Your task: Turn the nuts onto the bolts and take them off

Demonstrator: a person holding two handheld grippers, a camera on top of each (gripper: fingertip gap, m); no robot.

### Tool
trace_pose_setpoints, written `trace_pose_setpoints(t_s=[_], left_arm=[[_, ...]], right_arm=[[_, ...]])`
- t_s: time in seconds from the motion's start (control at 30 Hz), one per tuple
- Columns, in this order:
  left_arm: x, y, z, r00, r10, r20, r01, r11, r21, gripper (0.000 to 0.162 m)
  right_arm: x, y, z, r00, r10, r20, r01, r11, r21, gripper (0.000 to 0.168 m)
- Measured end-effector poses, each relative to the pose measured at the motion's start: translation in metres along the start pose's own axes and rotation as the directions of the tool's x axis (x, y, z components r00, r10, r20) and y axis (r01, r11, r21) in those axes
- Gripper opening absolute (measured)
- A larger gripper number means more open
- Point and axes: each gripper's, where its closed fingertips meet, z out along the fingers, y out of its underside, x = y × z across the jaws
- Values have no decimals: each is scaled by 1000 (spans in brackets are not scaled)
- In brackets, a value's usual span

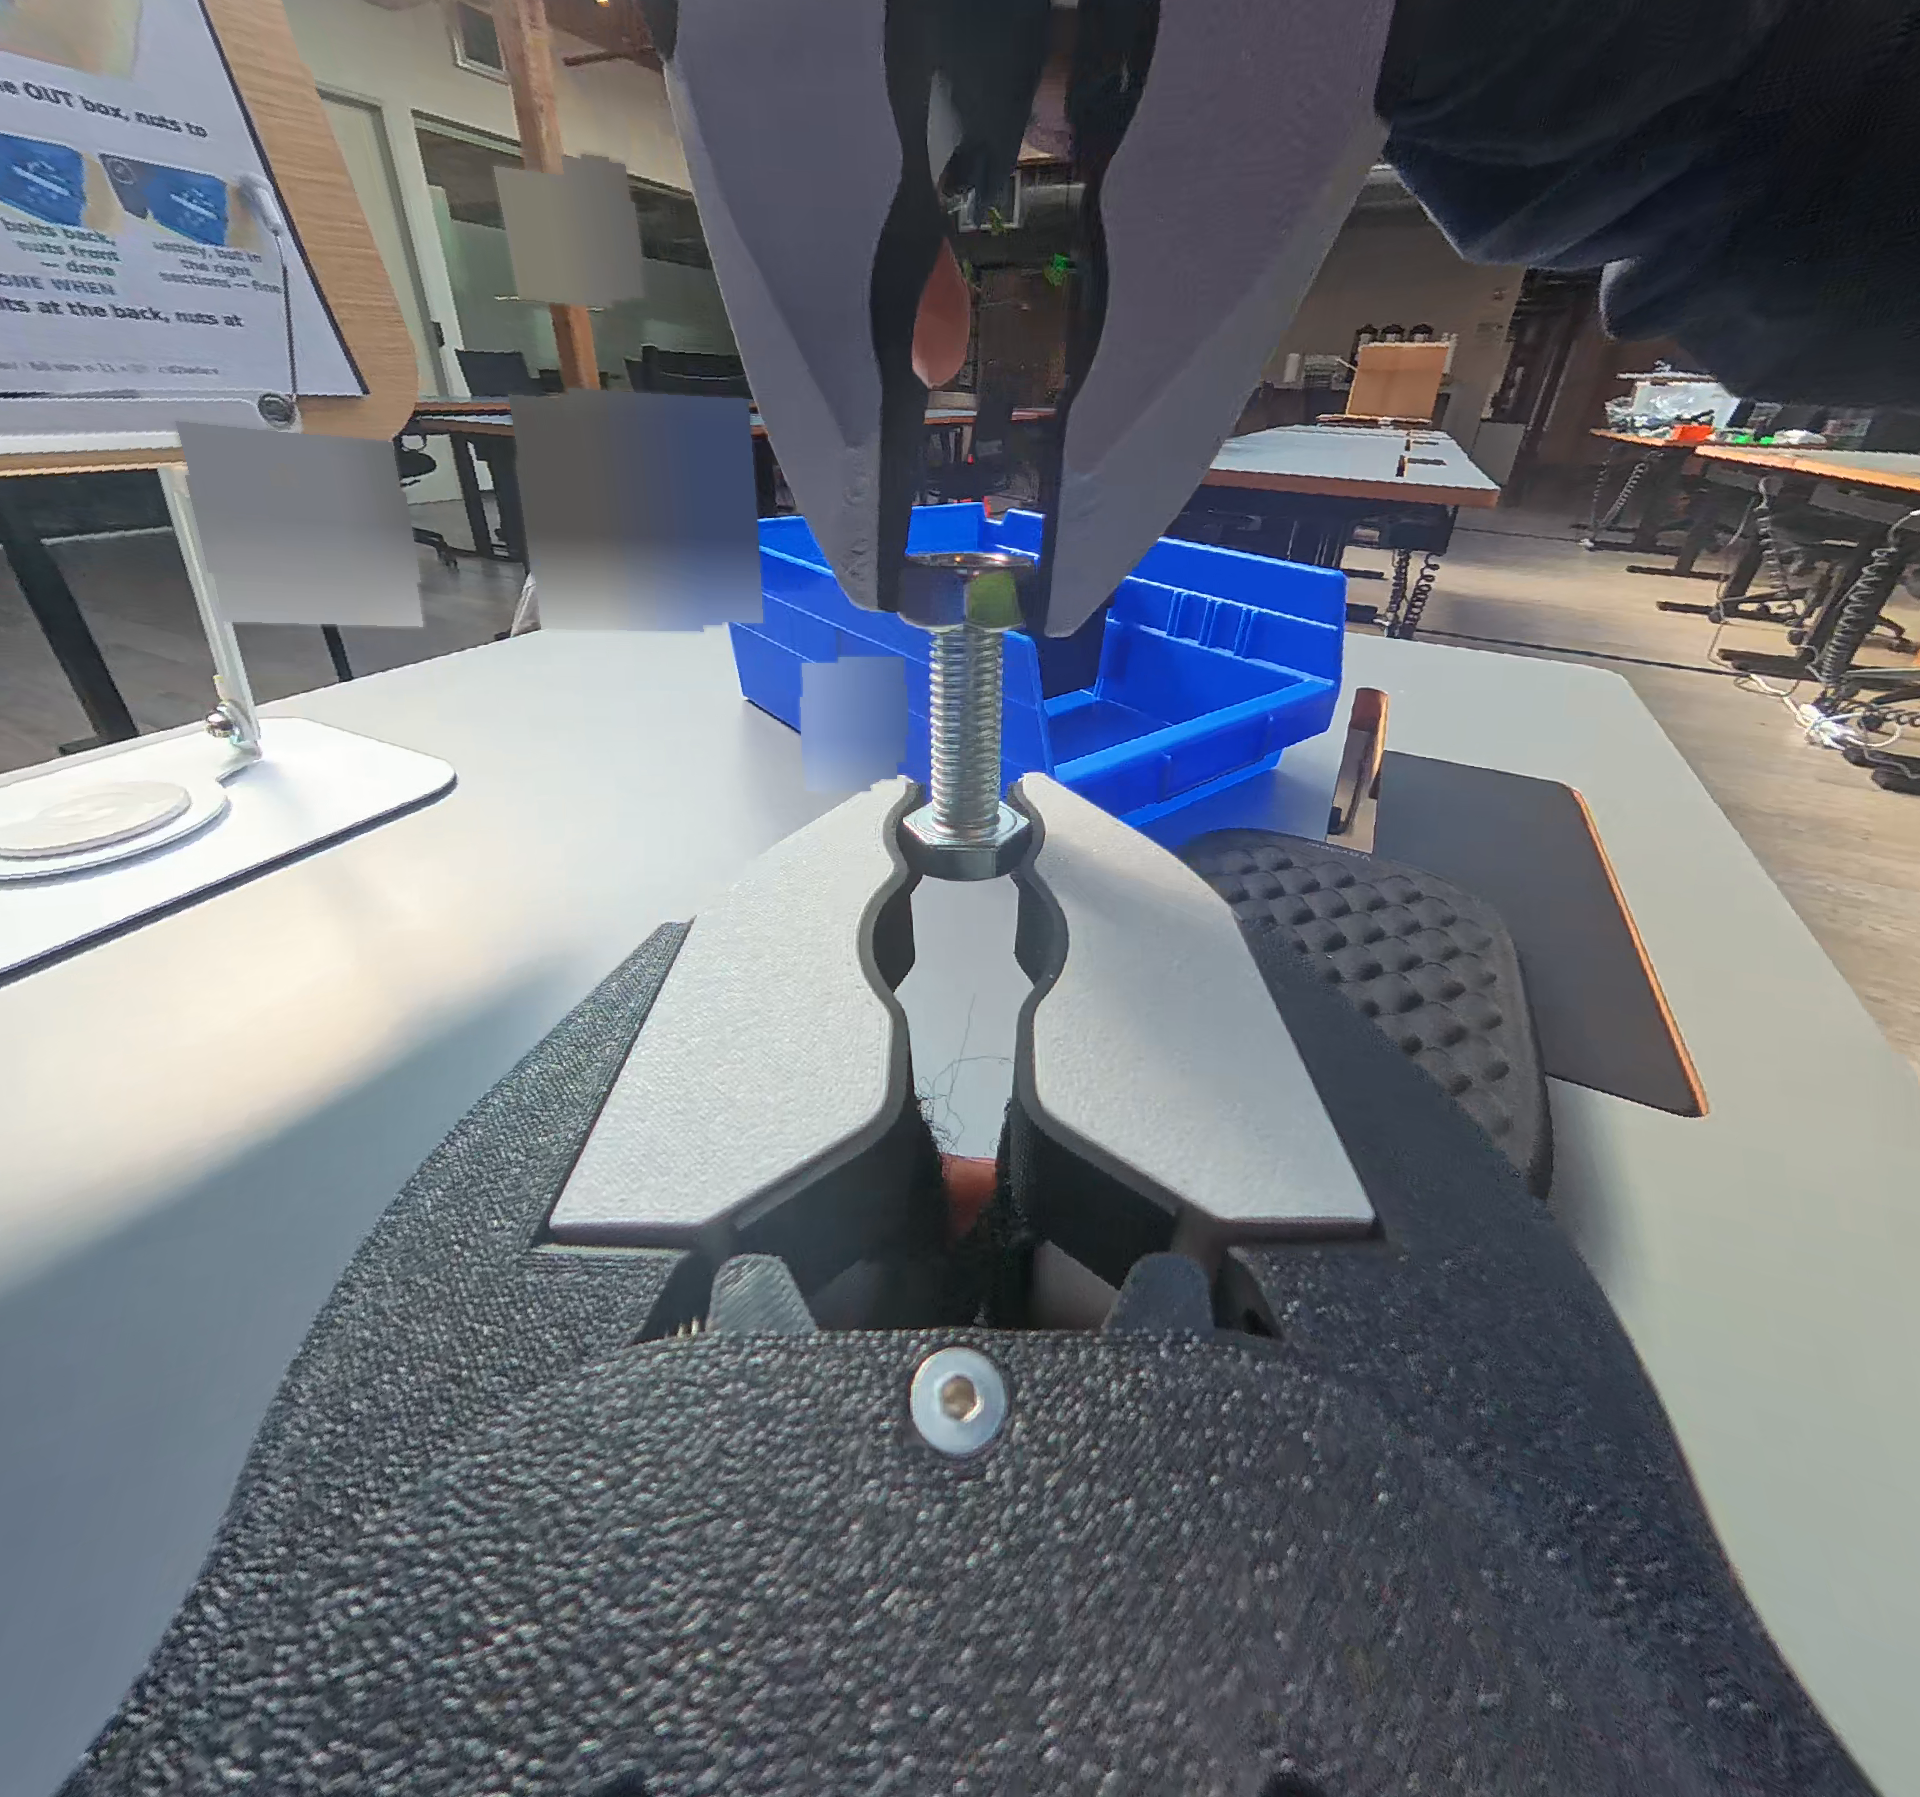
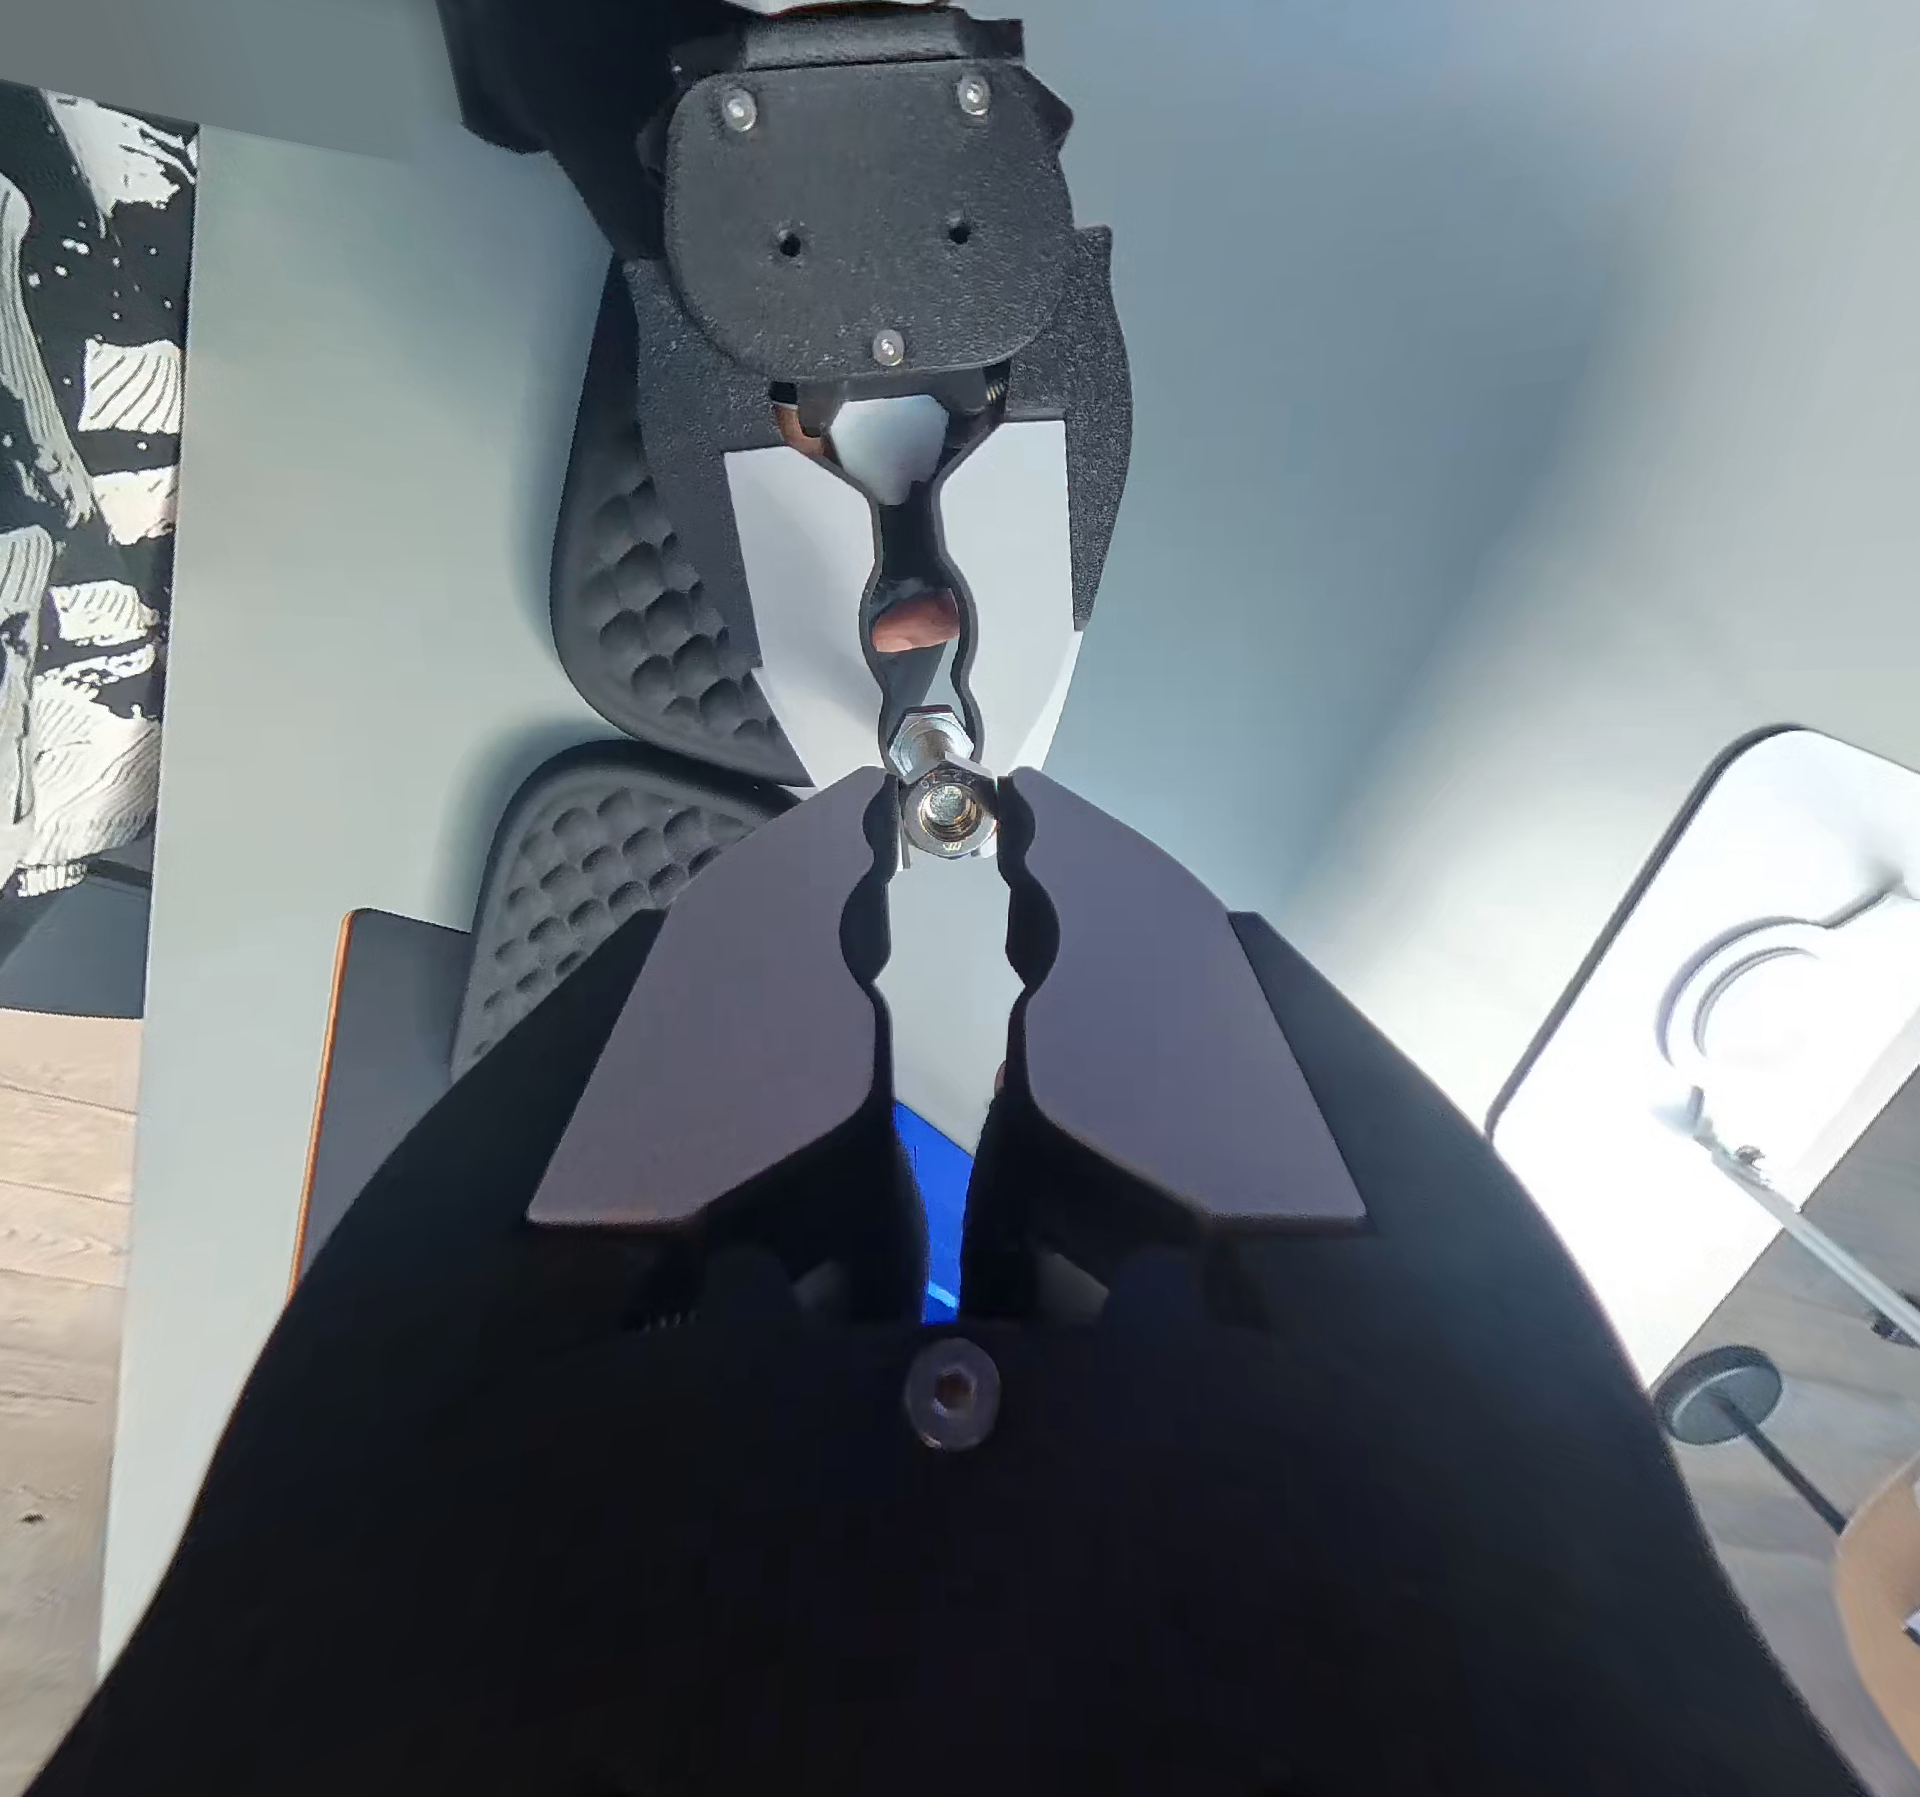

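The bolt (image 1: 966, 708) stands upright above the grey table (image 1: 582, 739), in front of the blue bin (image 1: 1195, 698) farther back. The left gripper (image 1: 964, 838) pinches the nut (image 1: 964, 843) at the bolt's lower end between nearly closed fingertips. The right gripper (image 2: 948, 817), reaching down from above, clamps the bolt's head (image 1: 961, 589).
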Motion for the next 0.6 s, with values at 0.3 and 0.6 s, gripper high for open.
trace_pose_setpoints(t_s=[0.3, 0.6], left_arm=[[47, -5, -15, 855, -95, -509, 103, 995, -12, 15], [76, -12, -44, 539, -163, -827, 176, 981, -78, 15]], right_arm=[[-33, -10, -5, 841, -539, 36, 539, 842, 16, 17], [-52, -26, -7, 628, -776, -54, 777, 624, 80, 17]])
